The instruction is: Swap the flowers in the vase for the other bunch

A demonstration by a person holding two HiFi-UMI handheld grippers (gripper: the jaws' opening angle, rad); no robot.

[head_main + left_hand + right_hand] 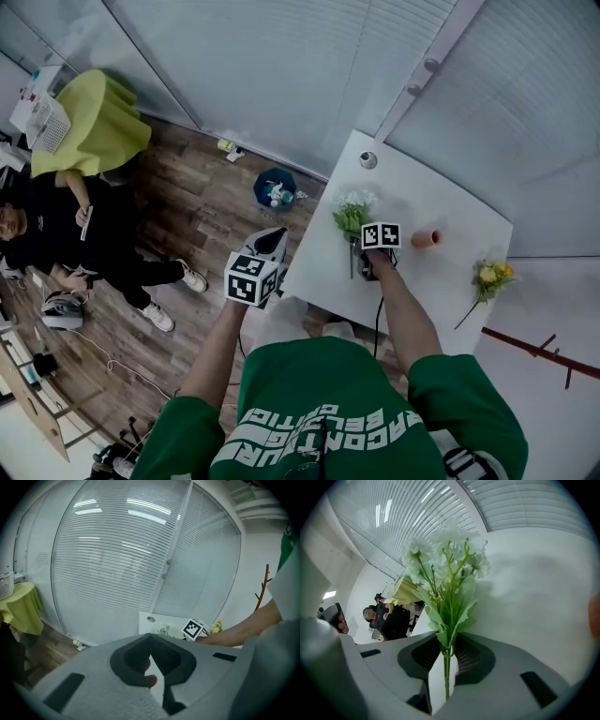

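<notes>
The white flower bunch (354, 214) is out of the vase, held by its thin green stems in the right gripper (449, 645), whose fingers are clamped on them just below the lowest leaves. The stems' lower ends are lost between the fingers, and the blooms at the top wash out against the pale table (422, 187). From the head view the bunch sits over the table's near left part, but whether it touches the surface cannot be told. The small orange vase (425, 238) is just to the right of that gripper; it is too small to tell whether it stands upright or lies on its side. The yellow flower bunch (489, 277) lies flat near the table's right edge, well apart from the vase. The left gripper (269, 242) is off the table's left edge, over the wooden floor (197, 206); its fingers meet at the tips with nothing between them. A pinkish fingertip (150, 680) shows at their base, the rest of that hand hidden behind the gripper body.
</notes>
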